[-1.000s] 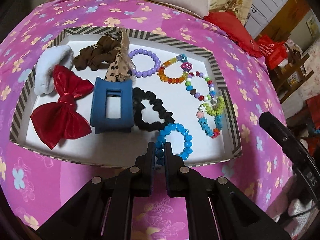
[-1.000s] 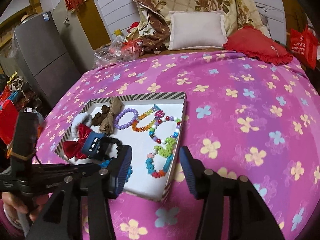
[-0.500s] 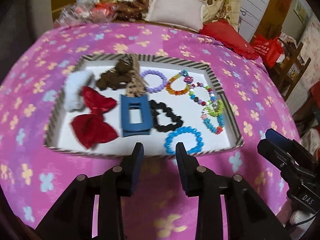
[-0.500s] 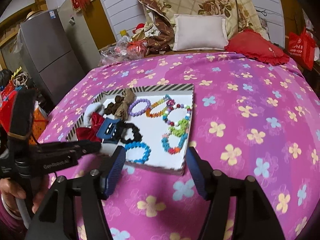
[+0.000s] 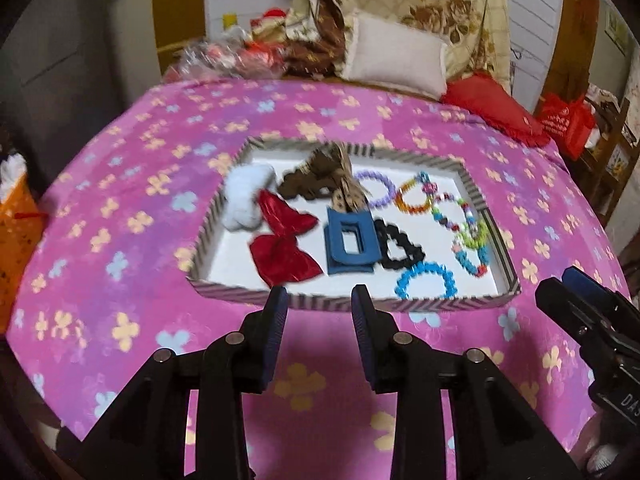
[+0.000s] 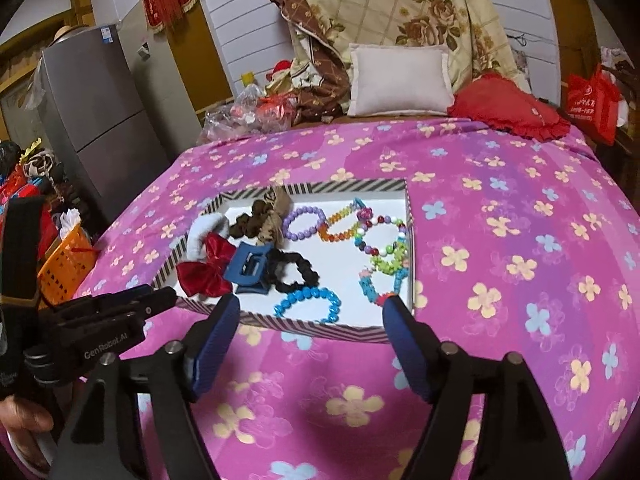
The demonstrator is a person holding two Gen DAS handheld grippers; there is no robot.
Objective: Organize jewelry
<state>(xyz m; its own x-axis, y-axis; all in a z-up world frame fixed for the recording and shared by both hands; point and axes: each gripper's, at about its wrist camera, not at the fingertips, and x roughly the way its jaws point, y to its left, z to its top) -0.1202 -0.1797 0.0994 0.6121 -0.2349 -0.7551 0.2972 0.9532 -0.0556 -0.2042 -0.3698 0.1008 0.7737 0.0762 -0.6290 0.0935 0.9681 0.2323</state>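
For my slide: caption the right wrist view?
Open right gripper hovers before striped tray of bracelets and hair accessories.

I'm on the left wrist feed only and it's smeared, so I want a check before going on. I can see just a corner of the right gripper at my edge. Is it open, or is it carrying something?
Observer: The right gripper is open wide, with nothing between its fingers.
Operator: Where is it relative to the tray?
Observer: It is on the near side of the tray, with its fingertips about level with the striped front wall and pointing in over it.
Operator: What lies nearest to it inside?
Observer: The blue bead bracelet lies flat just behind that wall. From the right wrist it sits framed between the two fingers.
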